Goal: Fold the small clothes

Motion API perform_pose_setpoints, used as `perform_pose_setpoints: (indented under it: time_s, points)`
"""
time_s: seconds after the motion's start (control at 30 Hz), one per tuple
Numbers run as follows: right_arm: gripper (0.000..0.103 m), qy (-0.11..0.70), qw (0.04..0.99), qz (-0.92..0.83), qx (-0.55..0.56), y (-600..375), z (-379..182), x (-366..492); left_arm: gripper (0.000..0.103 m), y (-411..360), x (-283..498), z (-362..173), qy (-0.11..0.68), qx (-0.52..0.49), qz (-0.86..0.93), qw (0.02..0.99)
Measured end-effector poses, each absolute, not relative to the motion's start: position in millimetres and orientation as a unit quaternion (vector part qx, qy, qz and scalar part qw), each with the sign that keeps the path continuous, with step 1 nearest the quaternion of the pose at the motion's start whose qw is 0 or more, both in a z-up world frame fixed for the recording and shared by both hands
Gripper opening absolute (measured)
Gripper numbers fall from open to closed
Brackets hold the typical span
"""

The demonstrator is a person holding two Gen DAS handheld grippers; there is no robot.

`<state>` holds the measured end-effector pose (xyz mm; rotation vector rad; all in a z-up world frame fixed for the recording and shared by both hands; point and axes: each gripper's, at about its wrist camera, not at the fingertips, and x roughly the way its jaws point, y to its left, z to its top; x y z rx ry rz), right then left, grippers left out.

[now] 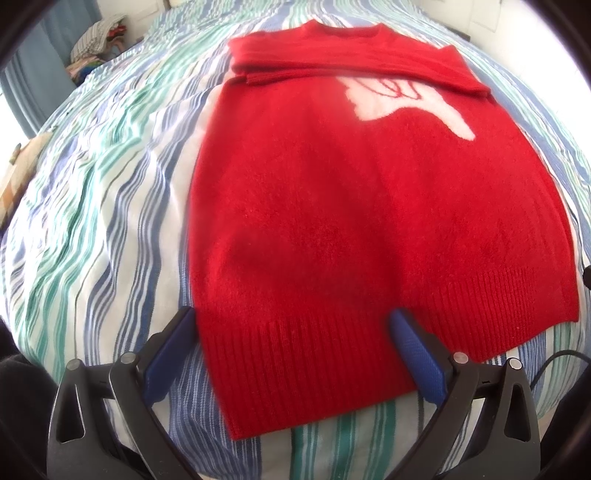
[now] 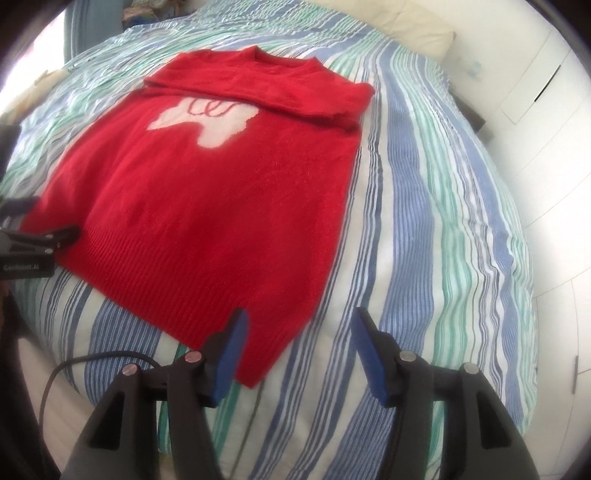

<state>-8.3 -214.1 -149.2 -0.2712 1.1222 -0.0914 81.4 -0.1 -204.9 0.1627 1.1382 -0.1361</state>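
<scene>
A red knit sweater (image 1: 332, 206) with a white motif (image 1: 402, 107) lies flat on the striped bedspread (image 1: 103, 229). Its sleeves are folded across the chest, and the ribbed hem is nearest me. My left gripper (image 1: 291, 315) is open just above the hem's left part, so ribbed fabric shows between its blue pads (image 1: 170, 350) without being pinched. In the right wrist view, my right gripper (image 2: 301, 315) is open over the sweater's (image 2: 207, 206) near right hem corner. Its left pad (image 2: 229, 354) overlaps the hem edge, and mostly bedspread shows between the pads. The left gripper (image 2: 55, 236) shows at that view's left edge.
A pile of clothes (image 1: 99, 37) sits beyond the bed at far left. A cream pillow (image 2: 417, 29) lies at the head of the bed. White cupboard doors (image 2: 535, 92) stand to the right. A black cable (image 2: 92, 360) trails over the near bedspread.
</scene>
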Motion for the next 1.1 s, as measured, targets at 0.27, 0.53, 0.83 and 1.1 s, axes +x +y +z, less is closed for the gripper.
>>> perform_pose_setpoints:
  time_s: [0.27,0.53,0.83,1.1]
  points:
    - [0.069,0.526,0.838,-0.064,-0.130,-216.5,-145.1,-11.2,0.103,-3.2,76.2,-209.6,0.528,0.079,-0.063,0.843]
    - [0.073,0.530,0.835,-0.067,-0.130,-216.8,-146.3,-11.8,0.103,-3.6,71.4,-209.3,0.526,0.081,-0.064,0.844]
    - [0.080,0.527,0.835,-0.076,-0.135,-214.5,-146.2,-12.7,0.103,-5.9,72.6,-207.9,0.528,0.081,-0.064,0.843]
    - [0.082,0.528,0.835,-0.080,-0.132,-215.7,-146.7,-13.1,0.103,-7.7,73.4,-208.7,0.527,0.092,-0.071,0.842]
